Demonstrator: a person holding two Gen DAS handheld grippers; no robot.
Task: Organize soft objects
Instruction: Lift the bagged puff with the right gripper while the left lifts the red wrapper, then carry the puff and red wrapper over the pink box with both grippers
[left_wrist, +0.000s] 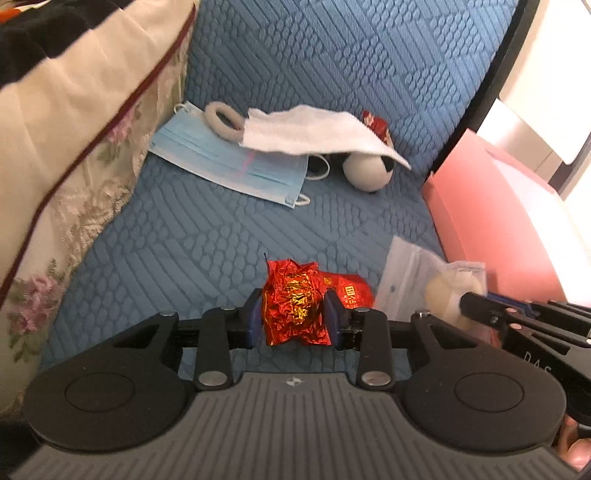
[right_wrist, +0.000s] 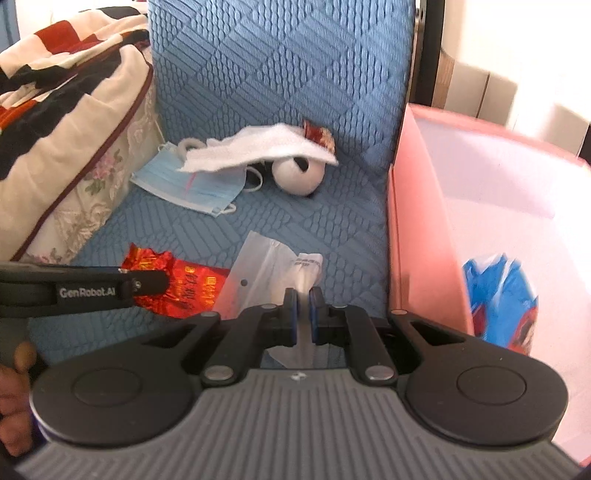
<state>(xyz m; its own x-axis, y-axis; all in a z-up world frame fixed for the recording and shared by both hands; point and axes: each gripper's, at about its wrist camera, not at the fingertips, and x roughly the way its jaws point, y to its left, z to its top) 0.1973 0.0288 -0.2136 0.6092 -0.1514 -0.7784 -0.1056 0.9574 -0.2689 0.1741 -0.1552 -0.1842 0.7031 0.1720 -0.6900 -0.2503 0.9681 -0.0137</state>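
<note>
Left wrist: left gripper (left_wrist: 293, 312) pinching red foil packet (left_wrist: 295, 306);
Right wrist: right gripper (right_wrist: 302, 314) clamped on clear plastic bag (right_wrist: 266, 273), beside pink box (right_wrist: 413, 221)

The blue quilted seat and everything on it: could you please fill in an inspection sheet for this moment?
Surface: blue quilted seat, no bare spill seen.
Job's things: red foil packet and clear plastic bag near the front; face mask, hair tie, white cloth and panda toy further back.
Clutter: blue wrapper inside the pink box.
Grippers: left gripper closed on the red foil packet; right gripper pinching the clear plastic bag.
Cables: nothing seen.
Surroundings: floral cushion at the left.
</note>
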